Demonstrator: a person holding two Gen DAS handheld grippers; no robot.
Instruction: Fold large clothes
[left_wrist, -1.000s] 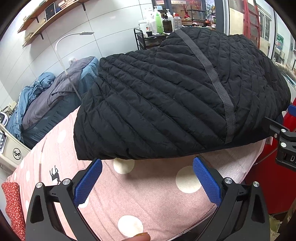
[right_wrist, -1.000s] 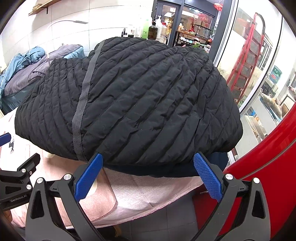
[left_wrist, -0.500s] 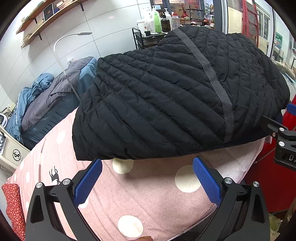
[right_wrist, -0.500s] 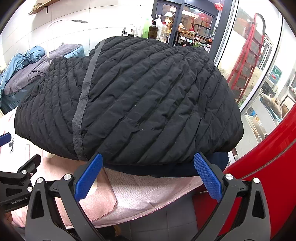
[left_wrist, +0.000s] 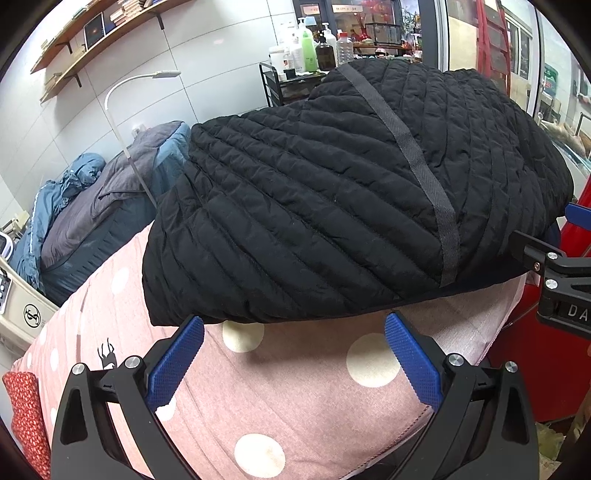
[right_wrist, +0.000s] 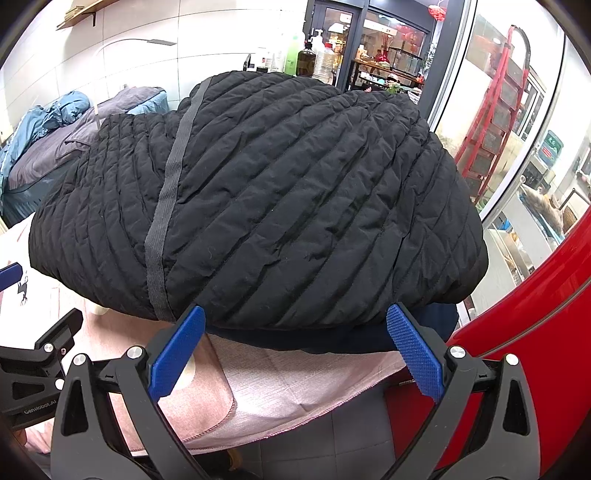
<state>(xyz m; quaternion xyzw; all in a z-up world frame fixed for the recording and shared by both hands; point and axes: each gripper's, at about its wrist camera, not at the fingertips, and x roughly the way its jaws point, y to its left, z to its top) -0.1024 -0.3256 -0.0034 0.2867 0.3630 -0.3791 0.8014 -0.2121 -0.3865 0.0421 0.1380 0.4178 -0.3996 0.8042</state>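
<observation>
A black quilted jacket (left_wrist: 332, 206) lies folded in a thick bundle on a pink polka-dot cloth (left_wrist: 295, 398), with a grey tape stripe across it. It fills the right wrist view (right_wrist: 277, 206) too, with a dark navy layer showing under its near edge. My left gripper (left_wrist: 293, 354) is open and empty, just short of the jacket's near left edge. My right gripper (right_wrist: 295, 347) is open and empty, at the jacket's near right edge by the table corner. The right gripper's body shows in the left wrist view (left_wrist: 561, 280), and the left gripper's in the right wrist view (right_wrist: 33, 369).
A pile of blue and grey clothes (left_wrist: 92, 206) lies behind on the left. A cart with bottles (left_wrist: 310, 55) stands at the back. A red object (right_wrist: 535, 332) stands close on the right, and a red ladder (right_wrist: 495, 122) behind glass. The pink cloth hangs over the table edge (right_wrist: 295, 410).
Both grippers stay open and nearly still. The left wrist view has shifted slightly, so the jacket sits a little lower and closer.
</observation>
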